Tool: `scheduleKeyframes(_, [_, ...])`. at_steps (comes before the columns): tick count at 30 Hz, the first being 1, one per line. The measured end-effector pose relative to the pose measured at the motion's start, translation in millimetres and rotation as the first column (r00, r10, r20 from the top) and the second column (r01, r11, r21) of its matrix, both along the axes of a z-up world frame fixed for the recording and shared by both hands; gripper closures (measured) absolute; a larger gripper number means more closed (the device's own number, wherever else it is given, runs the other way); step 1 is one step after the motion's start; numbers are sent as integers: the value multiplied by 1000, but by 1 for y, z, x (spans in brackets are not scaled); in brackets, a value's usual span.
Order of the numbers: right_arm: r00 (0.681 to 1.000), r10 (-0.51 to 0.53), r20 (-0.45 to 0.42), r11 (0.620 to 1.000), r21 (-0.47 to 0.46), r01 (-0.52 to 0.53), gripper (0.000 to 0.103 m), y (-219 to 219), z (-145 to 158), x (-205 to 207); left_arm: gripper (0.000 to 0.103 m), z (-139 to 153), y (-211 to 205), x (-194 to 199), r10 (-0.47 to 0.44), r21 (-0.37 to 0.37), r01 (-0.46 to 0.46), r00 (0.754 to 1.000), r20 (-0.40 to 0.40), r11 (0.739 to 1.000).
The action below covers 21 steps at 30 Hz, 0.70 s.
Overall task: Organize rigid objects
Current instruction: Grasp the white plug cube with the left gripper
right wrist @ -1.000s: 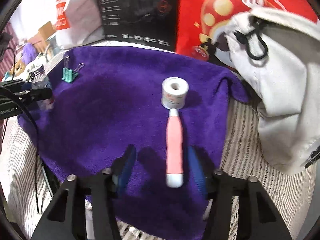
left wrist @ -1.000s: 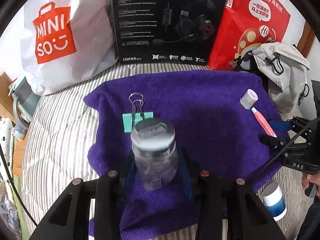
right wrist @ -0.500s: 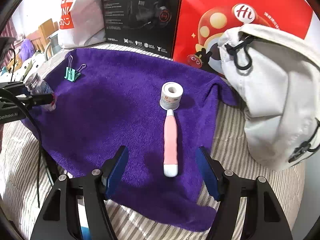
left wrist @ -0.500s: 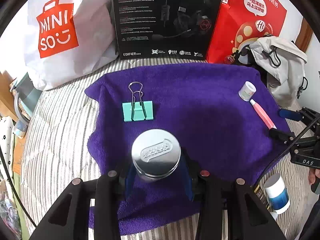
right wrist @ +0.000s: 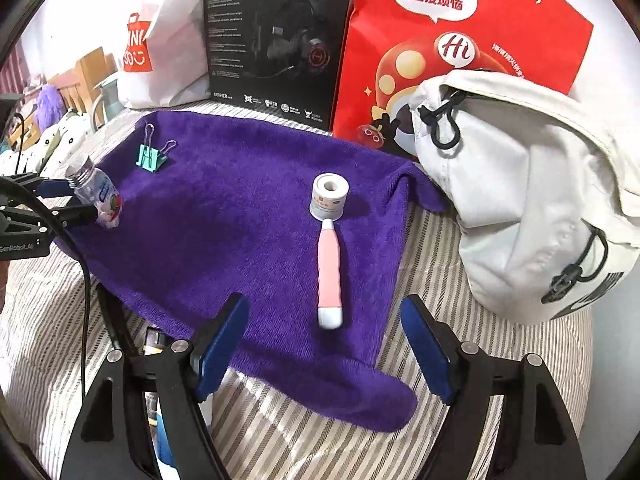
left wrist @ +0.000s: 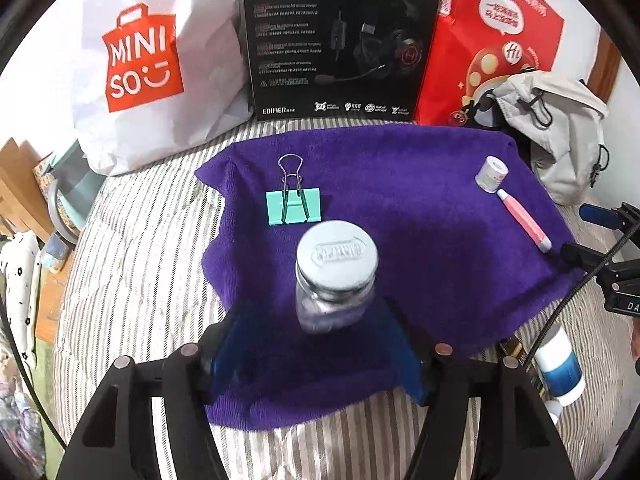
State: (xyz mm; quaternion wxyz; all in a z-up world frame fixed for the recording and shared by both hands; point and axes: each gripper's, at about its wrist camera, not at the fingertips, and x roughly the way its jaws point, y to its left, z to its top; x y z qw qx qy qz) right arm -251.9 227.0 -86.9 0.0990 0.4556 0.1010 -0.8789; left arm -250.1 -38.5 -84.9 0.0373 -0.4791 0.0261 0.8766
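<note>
A clear jar with a silver lid [left wrist: 337, 276] stands on the purple towel [left wrist: 400, 208] near its left front edge. My left gripper [left wrist: 316, 344] is open, its blue pads wide apart just behind the jar and not touching it. In the right wrist view the jar [right wrist: 98, 196] shows in front of that gripper [right wrist: 64, 200]. A pink stick [right wrist: 330, 268] lies on the towel [right wrist: 240, 220] with a white roll [right wrist: 329, 196] at its far end. My right gripper [right wrist: 324, 304] is open, its pads on either side of the stick's near end and well clear of it.
A green binder clip [left wrist: 294, 208] lies behind the jar. A blue-and-white tub [left wrist: 560, 368] sits on the striped bed at the right. A white shopping bag [left wrist: 132, 60], black headset box [left wrist: 340, 40], red bag [left wrist: 492, 40] and grey pouch [right wrist: 520, 192] crowd the back and right.
The left gripper set the jar down on the towel, opened and drew back. The right gripper's jaws widened and it pulled back from the pink stick.
</note>
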Motion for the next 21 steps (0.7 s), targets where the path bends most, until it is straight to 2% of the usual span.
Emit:
scheduleKeyframes(5, [1000,-18,-12,1000,-22,18,22,5,7,19,38,6,1,18,-2,-6,2,1000,-2,1000])
scheduleKeyframes(9, [999,-46,-14,997,-60,45,19,15,12,38,33,12,6,41,-6,13,6,1000,-8,1000])
scheduleKeyframes(12, [997,-82,-3,991,-107,81,17,26,13,55,26,16,21,64,-53,45,53,998,-19,998])
scheduleKeyframes(17, [994,-111,12,981,-159,112,16,42,16,90,26,12,54,100,-143,90,143,990,-4,986])
scheduleKeyframes(21, [989,-143,26,978,-153,145,15,54,17,114,26,4,82,121,-221,97,219,975,17,971])
